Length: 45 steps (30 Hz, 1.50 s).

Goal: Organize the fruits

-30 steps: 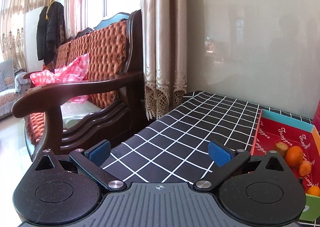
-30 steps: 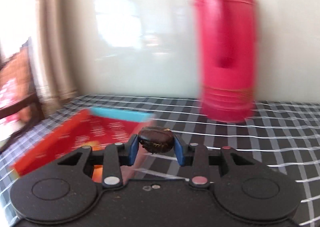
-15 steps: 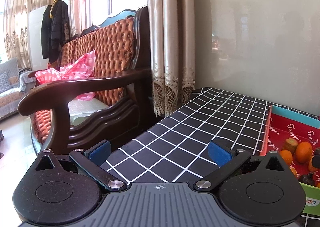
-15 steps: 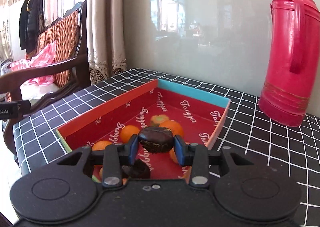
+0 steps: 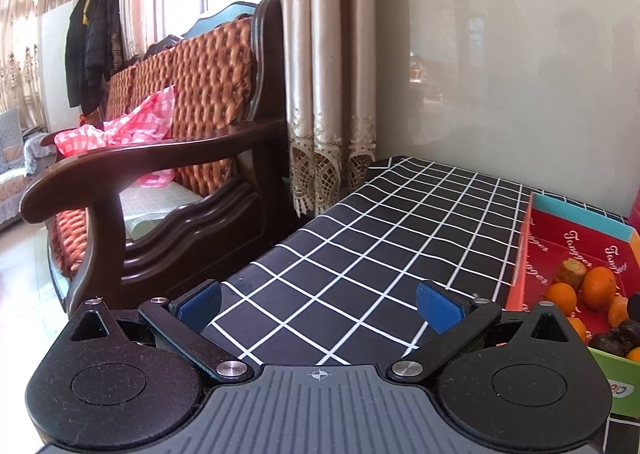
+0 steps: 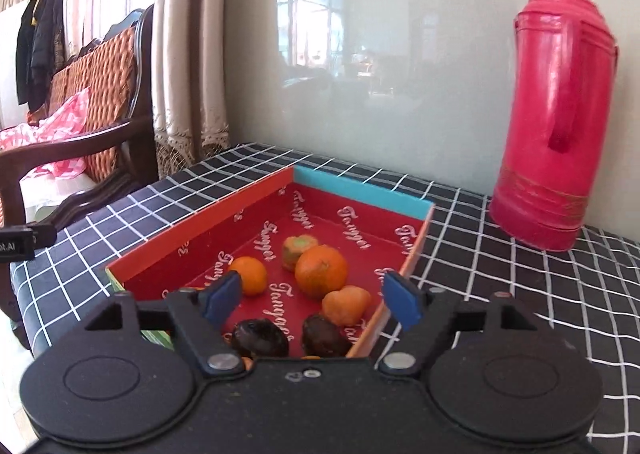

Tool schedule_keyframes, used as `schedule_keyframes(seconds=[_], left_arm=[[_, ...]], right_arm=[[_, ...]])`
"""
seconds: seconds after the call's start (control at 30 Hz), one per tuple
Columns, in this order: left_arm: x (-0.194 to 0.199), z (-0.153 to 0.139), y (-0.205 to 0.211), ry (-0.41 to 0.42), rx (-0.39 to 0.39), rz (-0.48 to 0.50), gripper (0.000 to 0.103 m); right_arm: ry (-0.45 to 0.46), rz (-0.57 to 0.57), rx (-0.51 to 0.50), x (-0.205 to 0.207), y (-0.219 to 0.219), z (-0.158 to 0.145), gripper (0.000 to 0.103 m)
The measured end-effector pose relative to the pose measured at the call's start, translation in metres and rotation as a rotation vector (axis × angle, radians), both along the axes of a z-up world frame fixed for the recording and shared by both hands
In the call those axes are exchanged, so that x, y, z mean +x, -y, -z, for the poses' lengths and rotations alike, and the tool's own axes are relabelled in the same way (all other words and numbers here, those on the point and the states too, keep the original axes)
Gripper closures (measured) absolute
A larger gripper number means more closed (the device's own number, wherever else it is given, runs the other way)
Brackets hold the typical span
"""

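Note:
A red cardboard box (image 6: 224, 222) printed with white lettering sits on the black checked tablecloth (image 6: 480, 254). Inside lie several oranges (image 6: 321, 271) and two dark brown fruits (image 6: 325, 336), one (image 6: 260, 337) near the front wall. My right gripper (image 6: 310, 296) hovers over the box's near end, its jaws opening with nothing between them. In the left wrist view the box (image 5: 576, 242) shows at the right edge with oranges (image 5: 598, 287) in it. My left gripper (image 5: 318, 300) stands open over the cloth to the left of the box, holding nothing.
A tall red thermos (image 6: 554, 110) stands right of the box by the glossy wall. A dark wooden armchair (image 5: 160, 150) with orange tufted cushions and a pink checked cloth stands past the table's left edge. Lace curtains (image 5: 328, 74) hang behind it.
The right gripper opened and let go of the dark fruit, which now lies in the box beside the other dark one. The left gripper stayed put.

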<state>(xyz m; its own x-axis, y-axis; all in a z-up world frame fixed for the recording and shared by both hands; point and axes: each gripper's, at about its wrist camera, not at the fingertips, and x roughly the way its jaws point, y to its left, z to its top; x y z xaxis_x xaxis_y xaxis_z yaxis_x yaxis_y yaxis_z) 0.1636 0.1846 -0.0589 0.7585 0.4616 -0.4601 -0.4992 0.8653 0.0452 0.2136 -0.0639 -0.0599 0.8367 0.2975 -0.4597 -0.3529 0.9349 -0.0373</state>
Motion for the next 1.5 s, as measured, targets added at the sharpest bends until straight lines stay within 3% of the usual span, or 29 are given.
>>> schedule_keyframes(seconds=[0.3,0.43,0.63,0.77,1.0,1.5], left_arm=[[-0.021,-0.027,0.036,0.039,-0.011,0.16,0.0],[-0.053,-0.053,0.059,0.048,-0.029,0.23,0.0],[-0.104,-0.081,0.094,0.063,0.008,0.306,0.0],[-0.13,-0.089,0.107,0.082,-0.004,0.346,0.0],[-0.15,-0.096,0.12,0.106,-0.019,0.37,0.0],[-0.145,-0.09,0.117,0.082,-0.021,0.367,0.0]], right_arm=[[0.071,0.169,0.068,-0.065,0.025,-0.03,0.006],[0.099,0.266,0.094,-0.108,0.039,-0.049,0.006],[0.031,0.357,0.113,-0.149,0.054,-0.061,0.006],[0.033,0.421,0.102,-0.168,0.06,-0.061,0.006],[0.046,0.441,0.115,-0.182,0.063,-0.065,0.006],[0.042,0.435,0.118,-0.181,0.06,-0.065,0.006]])
